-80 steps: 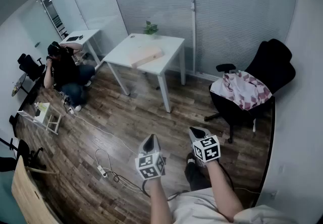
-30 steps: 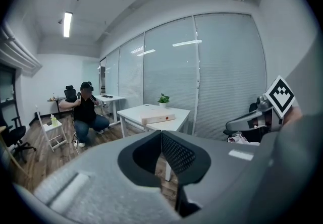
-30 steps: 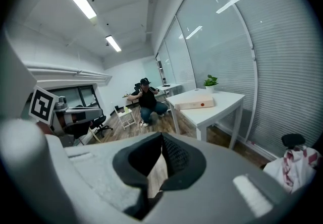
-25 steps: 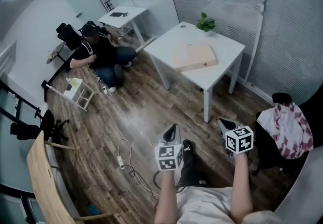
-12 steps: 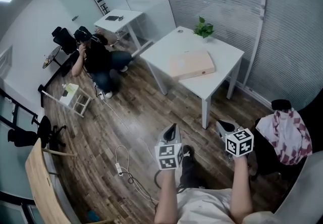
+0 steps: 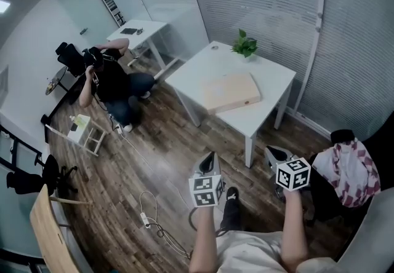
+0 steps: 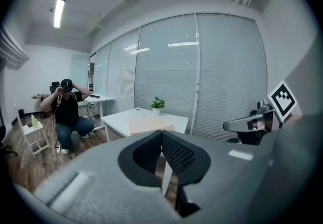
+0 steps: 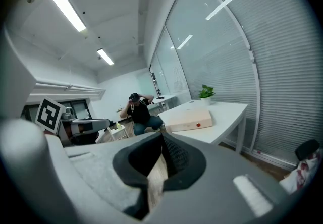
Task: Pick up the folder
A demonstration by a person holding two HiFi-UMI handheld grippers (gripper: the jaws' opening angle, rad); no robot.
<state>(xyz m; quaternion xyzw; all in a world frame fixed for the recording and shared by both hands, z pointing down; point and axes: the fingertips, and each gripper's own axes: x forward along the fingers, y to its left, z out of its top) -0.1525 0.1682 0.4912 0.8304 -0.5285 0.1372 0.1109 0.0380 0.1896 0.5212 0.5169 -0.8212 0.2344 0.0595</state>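
A flat tan folder (image 6: 230,92) lies on the white table (image 6: 271,75) in the head view, a small potted plant (image 6: 244,46) behind it. The same folder (image 7: 146,126) shows ahead in the left gripper view and, as the folder (image 8: 185,119), in the right gripper view. My left gripper (image 6: 209,158) is held out over the wooden floor, short of the table's near corner. Its jaws are shut and empty. To its right, my right gripper (image 6: 272,153) is also shut with nothing in it, near the table's front leg.
A person (image 6: 108,84) in dark clothes crouches on the floor left of the table, by a small white stool (image 6: 83,133). A second white desk (image 6: 132,35) stands behind. A black chair with a patterned cloth (image 6: 348,167) is at right. Cables (image 6: 151,216) lie on the floor.
The table and folder have come nearer and shifted left in the head view as I moved forward. Both grippers stay shut and held out in front.
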